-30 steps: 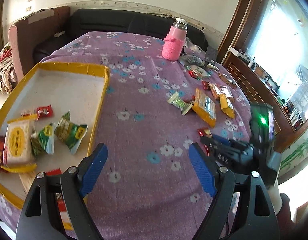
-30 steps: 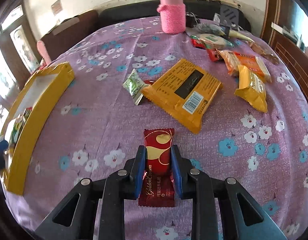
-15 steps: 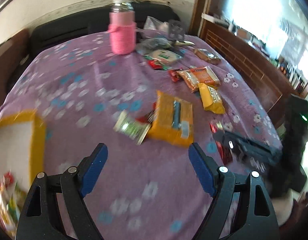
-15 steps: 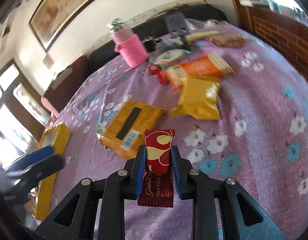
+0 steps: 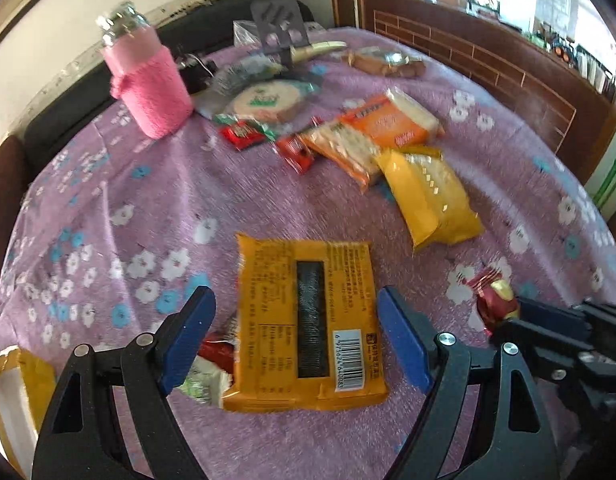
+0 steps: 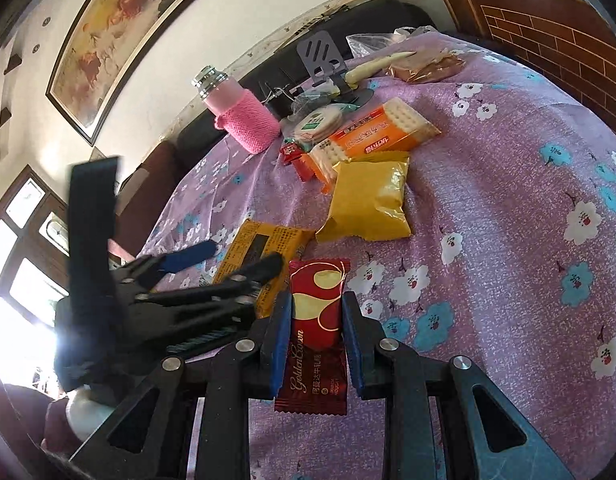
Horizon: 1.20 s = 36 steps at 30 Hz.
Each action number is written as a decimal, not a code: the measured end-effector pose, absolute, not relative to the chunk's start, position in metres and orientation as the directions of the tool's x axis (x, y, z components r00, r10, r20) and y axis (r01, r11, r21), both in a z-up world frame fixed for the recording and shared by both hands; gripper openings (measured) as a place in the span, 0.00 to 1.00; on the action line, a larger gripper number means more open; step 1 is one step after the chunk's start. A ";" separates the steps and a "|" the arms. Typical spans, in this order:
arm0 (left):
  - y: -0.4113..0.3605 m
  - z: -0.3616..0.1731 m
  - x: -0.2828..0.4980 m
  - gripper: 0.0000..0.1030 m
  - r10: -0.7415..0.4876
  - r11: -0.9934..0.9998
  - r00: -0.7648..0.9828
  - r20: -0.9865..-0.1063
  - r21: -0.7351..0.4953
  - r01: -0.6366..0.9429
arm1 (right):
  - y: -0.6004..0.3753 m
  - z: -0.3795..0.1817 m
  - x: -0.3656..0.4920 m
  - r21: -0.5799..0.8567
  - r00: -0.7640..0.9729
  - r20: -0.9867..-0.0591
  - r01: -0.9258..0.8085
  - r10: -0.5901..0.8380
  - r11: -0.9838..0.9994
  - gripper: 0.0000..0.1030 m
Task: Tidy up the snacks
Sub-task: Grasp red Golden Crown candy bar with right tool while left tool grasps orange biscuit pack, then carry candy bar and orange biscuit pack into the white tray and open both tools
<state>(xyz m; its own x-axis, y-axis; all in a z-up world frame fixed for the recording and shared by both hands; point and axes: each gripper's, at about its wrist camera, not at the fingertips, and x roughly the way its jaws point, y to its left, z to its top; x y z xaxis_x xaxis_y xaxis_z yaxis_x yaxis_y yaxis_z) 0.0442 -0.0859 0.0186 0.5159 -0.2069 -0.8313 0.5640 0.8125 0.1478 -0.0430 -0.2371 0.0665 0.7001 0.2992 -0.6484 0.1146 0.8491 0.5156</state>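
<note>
Jaws of my right gripper point(image 6: 315, 334) pinching red candy wrapper point(image 6: 315, 332), "Golden Crown" legible; left gripper point(image 5: 295, 330) jaws spread over orange barcode packet point(image 5: 303, 328) on tabletop point(image 5: 155, 184).

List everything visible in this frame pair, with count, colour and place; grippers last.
Orange flat snack packet with barcode: 1, table, between the open left fingers.
Plain yellow pouch: 1, right of centre.
Orange cracker packs: 2, beyond the pouch.
Small red wrapped candies: 2, near the bottle.
Pink knit-sleeved bottle: 1, far left.
Round green-white wafer pack: 1, beside the bottle.
Yellow-edged box: 1, lower left, mostly out of view.
Purple floral tablecloth: 1.
Left gripper: open.
Right gripper: shut on red Golden Crown candy.
</note>
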 end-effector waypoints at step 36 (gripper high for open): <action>0.174 0.101 -0.034 0.68 -0.189 0.979 0.645 -0.740 -0.089 0.185 | -0.173 0.074 -0.037 0.500 0.630 -0.672 0.000 0.388 0.866 0.25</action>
<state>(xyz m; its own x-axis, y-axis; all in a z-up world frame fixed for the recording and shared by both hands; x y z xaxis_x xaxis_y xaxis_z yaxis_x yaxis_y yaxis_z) -0.0342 0.1743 0.1010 0.6450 -0.1890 -0.7405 0.1850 0.9787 -0.0886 -0.0372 -0.1733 0.0741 0.6304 0.3880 -0.6724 0.0002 0.8660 0.5000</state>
